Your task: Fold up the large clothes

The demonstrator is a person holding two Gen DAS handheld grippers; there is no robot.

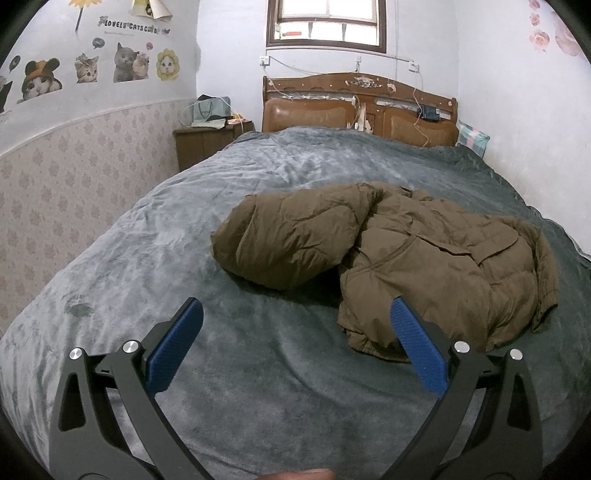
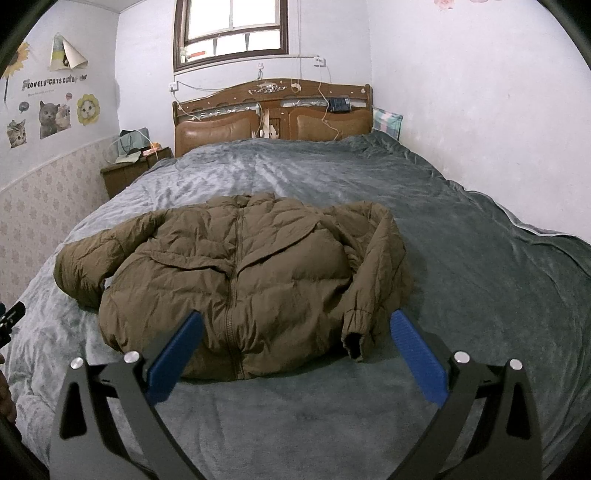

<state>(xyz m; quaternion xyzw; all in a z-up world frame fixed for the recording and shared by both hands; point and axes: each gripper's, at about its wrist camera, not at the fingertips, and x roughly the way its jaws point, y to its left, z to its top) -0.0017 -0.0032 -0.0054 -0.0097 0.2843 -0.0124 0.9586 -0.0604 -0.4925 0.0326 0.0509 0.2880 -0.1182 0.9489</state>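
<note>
Blue pads [image 1: 173, 350] line the fingers of the left gripper [image 1: 295, 306], which hangs over the grey blanket [image 1: 155, 236] with its jaws spread wide and nothing between them. Its right-hand fingertip overlaps the near hem of a brown puffer jacket [image 1: 436, 266] in this view, though whether it touches the cloth cannot be told. The rest of the jacket lies ahead and to the right of this gripper; one puffy sleeve [image 1: 291, 236] reaches out to the left across the blanket, just beyond the open gap.

The right gripper [image 2: 295, 317] is likewise held wide apart and grips nothing. The jacket [image 2: 236, 273] lies straight ahead of it, front side up, with the zip [image 2: 232, 295] running away from the camera toward the collar. Its bottom hem sits between the two fingertips and the left one overlaps it. The cuff [image 2: 352, 341] of the other sleeve hangs near the inner side of the right fingertip, apart from it. At the left edge of this view a bit of the left gripper [image 2: 11, 314] shows over the blanket.

Beyond the jacket the blanket [image 2: 461, 266] runs on, rumpled, to a wooden headboard [image 2: 273, 110] with padded brown panels and cables draped over it. A nightstand [image 1: 207, 144] stands left of the bed with a bag on top. Above the headboard is a window [image 2: 231, 33], and cat stickers [image 1: 88, 70] dot the left wall.
</note>
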